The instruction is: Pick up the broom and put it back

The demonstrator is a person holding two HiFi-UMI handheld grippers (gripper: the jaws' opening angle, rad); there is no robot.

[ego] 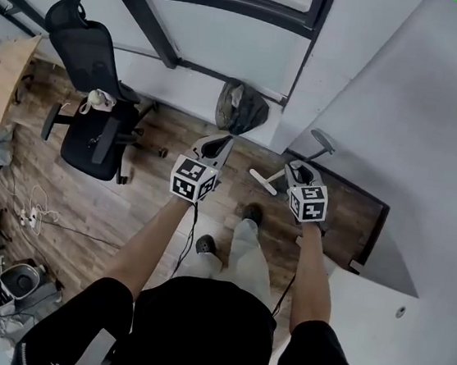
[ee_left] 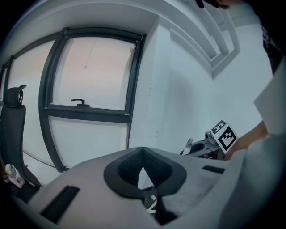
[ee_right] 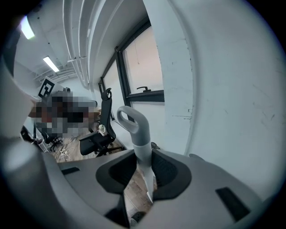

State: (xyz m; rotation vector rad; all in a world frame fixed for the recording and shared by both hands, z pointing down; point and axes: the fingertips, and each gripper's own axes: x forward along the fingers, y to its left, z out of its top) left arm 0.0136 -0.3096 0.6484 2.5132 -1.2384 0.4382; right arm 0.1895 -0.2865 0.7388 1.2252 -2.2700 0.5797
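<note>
The broom's grey handle (ee_right: 134,129) ends in a loop and stands upright between the jaws of my right gripper (ee_right: 144,156), which is shut on it. From the head view the loop (ego: 323,139) sticks out past the right gripper (ego: 298,169), close to the white wall. A short white bar (ego: 263,182) shows just left of that gripper. My left gripper (ego: 215,144) hangs beside it with its jaws shut and nothing in them. In the left gripper view its pads meet at the tips (ee_left: 142,150), and the right gripper (ee_left: 210,145) shows off to the right.
A black office chair (ego: 95,124) stands on the wood floor at the left. A grey bag (ego: 239,107) lies under the window by the wall. A white wall (ego: 418,118) closes the right side. Cables and a power strip (ego: 30,213) lie at the far left.
</note>
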